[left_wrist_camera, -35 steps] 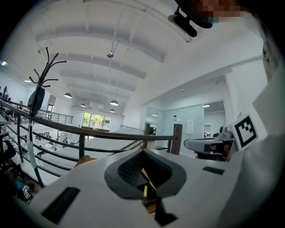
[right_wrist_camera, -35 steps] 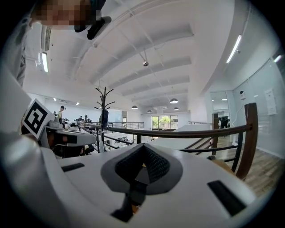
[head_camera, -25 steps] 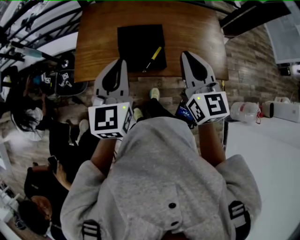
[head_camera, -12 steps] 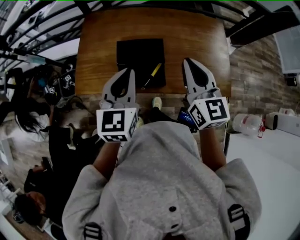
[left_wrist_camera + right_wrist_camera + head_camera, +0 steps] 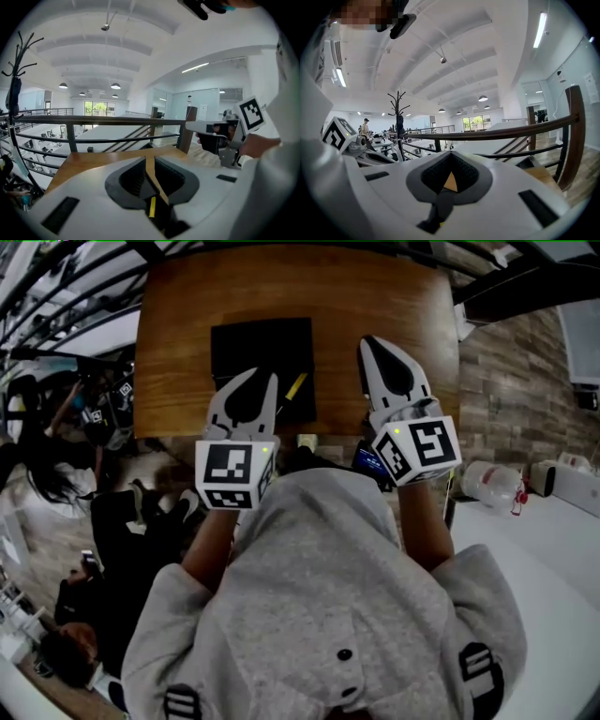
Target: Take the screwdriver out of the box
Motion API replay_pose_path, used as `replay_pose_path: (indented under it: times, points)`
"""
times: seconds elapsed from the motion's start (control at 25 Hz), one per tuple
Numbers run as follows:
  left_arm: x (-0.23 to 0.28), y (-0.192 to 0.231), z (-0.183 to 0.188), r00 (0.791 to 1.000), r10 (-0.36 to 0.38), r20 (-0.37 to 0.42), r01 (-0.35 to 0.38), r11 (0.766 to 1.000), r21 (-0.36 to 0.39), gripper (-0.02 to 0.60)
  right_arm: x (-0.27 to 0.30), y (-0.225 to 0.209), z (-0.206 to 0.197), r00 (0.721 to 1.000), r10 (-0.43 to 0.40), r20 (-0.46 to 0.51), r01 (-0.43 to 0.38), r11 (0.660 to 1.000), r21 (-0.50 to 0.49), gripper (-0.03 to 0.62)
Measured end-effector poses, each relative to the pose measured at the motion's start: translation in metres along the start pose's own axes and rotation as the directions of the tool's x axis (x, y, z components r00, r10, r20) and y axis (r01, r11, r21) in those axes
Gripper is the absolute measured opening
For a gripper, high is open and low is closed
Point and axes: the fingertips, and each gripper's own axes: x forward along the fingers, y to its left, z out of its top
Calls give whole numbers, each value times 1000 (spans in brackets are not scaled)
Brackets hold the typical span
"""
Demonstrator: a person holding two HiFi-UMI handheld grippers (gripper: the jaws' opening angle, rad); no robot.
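A flat black box (image 5: 261, 352) lies on the wooden table (image 5: 375, 296). A yellow-handled screwdriver (image 5: 294, 388) rests slanted at the box's near right corner. My left gripper (image 5: 272, 379) hovers over the box's near edge, its tips just left of the screwdriver. The jaws are together, with only a thin slit and nothing held. In the left gripper view the left gripper (image 5: 146, 158) shows the yellow screwdriver (image 5: 151, 207) through that slit. My right gripper (image 5: 366, 341) is shut and empty over bare wood, right of the box. The right gripper (image 5: 450, 153) has tips that meet.
The table's near edge (image 5: 319, 432) lies under both gripper bodies. A dark railing (image 5: 93, 122) runs beyond the table's far side. A white surface (image 5: 534, 549) with a bottle (image 5: 492, 484) is at the right. People sit on the lower floor at the left (image 5: 56, 474).
Both grippers have moved forward over the table. The left gripper's tips went from the table's near edge to over the box's near edge beside the screwdriver. Both stay shut.
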Motion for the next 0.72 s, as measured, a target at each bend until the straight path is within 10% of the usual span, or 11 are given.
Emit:
replay_pose_path:
  times: [0.44, 0.72]
  points:
    - [82, -1, -69, 966, -59, -251, 62, 998, 2, 115, 50, -51, -25, 998, 24, -62, -21, 998, 59, 8]
    - [104, -4, -131, 906, -89, -414, 92, 996, -11, 115, 69, -63, -39, 994, 31, -107, -23, 997, 76, 7]
